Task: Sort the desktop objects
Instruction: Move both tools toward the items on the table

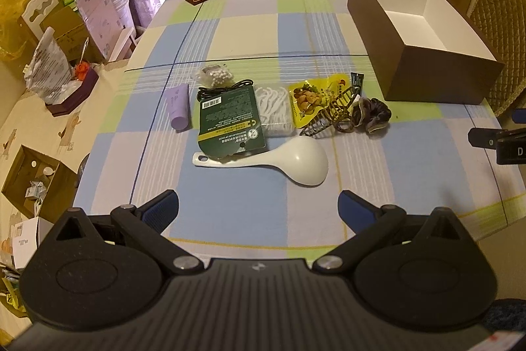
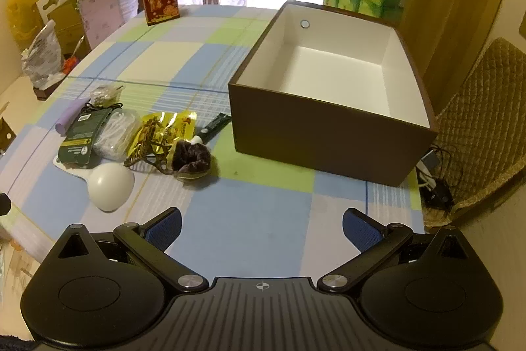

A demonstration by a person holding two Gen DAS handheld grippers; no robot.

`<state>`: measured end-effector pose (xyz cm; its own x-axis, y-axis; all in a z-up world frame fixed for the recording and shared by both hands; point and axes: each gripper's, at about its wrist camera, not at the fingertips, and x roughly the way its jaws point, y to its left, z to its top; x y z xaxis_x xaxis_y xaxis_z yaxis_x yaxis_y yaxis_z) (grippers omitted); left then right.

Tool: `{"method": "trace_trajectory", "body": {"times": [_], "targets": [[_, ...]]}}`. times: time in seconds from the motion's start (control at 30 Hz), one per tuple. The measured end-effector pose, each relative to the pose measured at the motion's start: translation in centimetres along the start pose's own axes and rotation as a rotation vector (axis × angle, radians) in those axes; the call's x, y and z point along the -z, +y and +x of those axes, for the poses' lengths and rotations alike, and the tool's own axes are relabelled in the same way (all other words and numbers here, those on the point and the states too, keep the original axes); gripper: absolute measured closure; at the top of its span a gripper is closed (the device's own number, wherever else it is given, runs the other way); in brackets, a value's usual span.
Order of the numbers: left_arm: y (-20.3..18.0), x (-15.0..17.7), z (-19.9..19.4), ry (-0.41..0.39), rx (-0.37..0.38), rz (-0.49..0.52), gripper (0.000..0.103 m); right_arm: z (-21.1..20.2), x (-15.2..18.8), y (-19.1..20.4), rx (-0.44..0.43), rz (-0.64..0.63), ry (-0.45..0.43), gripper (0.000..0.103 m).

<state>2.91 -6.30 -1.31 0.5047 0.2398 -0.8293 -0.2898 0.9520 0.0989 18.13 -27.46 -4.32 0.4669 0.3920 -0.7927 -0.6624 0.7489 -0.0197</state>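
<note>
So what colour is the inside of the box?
White inside the box, brown outside; clearest in the right wrist view.

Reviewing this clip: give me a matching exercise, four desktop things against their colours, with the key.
Things:
1. rice spoon
2. tube
3. snack packet
4. open box

Colours:
A. yellow
B. brown outside, white inside
C. white
D. pale purple

Pairs: 1-C, 2-D, 3-A, 4-B
</note>
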Motion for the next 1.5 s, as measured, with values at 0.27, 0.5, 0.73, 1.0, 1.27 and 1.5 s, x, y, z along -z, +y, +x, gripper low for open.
{"method": "trace_trajectory", "body": {"times": [0.27, 0.5, 0.73, 1.0, 1.27, 1.5], "targets": [[0.1, 0.3, -0.1, 0.006, -0.013, -0.018, 0.001, 0.2, 0.0, 0.1, -0.015, -0.016, 0.006, 0.002], [0.1, 0.4, -0.1, 0.012, -0.024, -0.023, 0.001, 0.4, 0.1, 0.1, -0.024, -0.027, 0.012, 0.002], [0.3, 0.4, 0.2, 0.022, -0.029, -0.023, 0.001, 0.8, -0.1, 0.4, -0.032, -0.034, 0.017, 0.002], [0.8, 0.4, 0.8, 0.033, -0.033, -0.032, 0.001, 1.5, -0.4, 1.0, -0.057, -0.039, 0.014, 0.002], [2.0, 0.3, 1.6, 0.041, -0.028, -0.076, 0.001, 2.6, -1.0, 1.9, -0.116, -0.054, -0.002, 0.002], [3.6, 0.5, 3.2, 0.104, 0.024, -0.151, 0.001, 4.3, -1.2, 2.6, -0.186, -0.055, 0.027, 0.002]]}}
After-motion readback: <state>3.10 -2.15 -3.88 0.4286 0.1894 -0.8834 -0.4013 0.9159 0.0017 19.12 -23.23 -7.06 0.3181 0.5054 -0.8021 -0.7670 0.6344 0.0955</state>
